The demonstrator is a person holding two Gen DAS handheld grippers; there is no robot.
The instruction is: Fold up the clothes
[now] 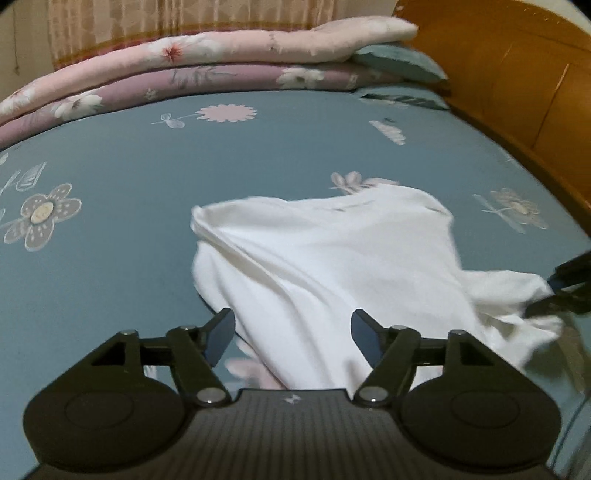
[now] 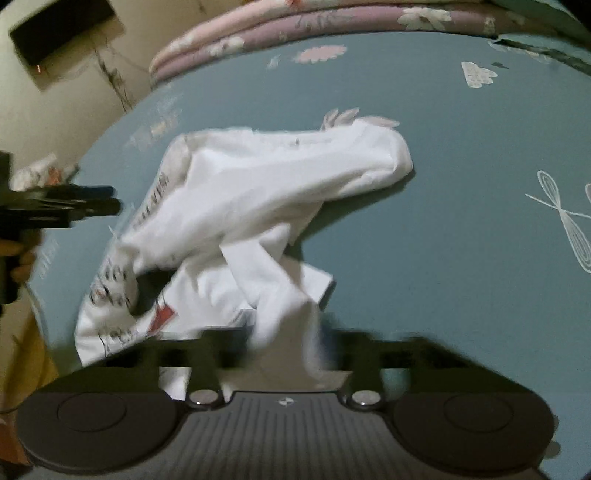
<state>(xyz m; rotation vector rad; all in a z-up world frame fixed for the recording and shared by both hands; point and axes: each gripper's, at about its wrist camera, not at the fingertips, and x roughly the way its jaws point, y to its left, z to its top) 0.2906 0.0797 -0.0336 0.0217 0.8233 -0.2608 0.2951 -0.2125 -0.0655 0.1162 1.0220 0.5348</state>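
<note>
A white T-shirt [image 1: 332, 258] with a red and black print lies crumpled on the blue flowered bed sheet [image 1: 110, 221]. My left gripper [image 1: 293, 334] is open just above its near edge, the cloth passing between the jaws. In the right wrist view the shirt [image 2: 258, 192] is bunched, with a fold pulled up toward my right gripper [image 2: 284, 343]. The right gripper is blurred; cloth sits between its jaws. The right gripper shows at the right edge of the left wrist view [image 1: 565, 295], at the shirt's corner. The left gripper shows at the left in the right wrist view [image 2: 74, 206].
Folded pink and mauve quilts [image 1: 184, 70] and a teal pillow [image 1: 399, 61] are stacked at the far side of the bed. A wooden headboard [image 1: 517, 85] runs along the right. A wall and a dark opening [image 2: 62, 33] lie beyond the bed's left edge.
</note>
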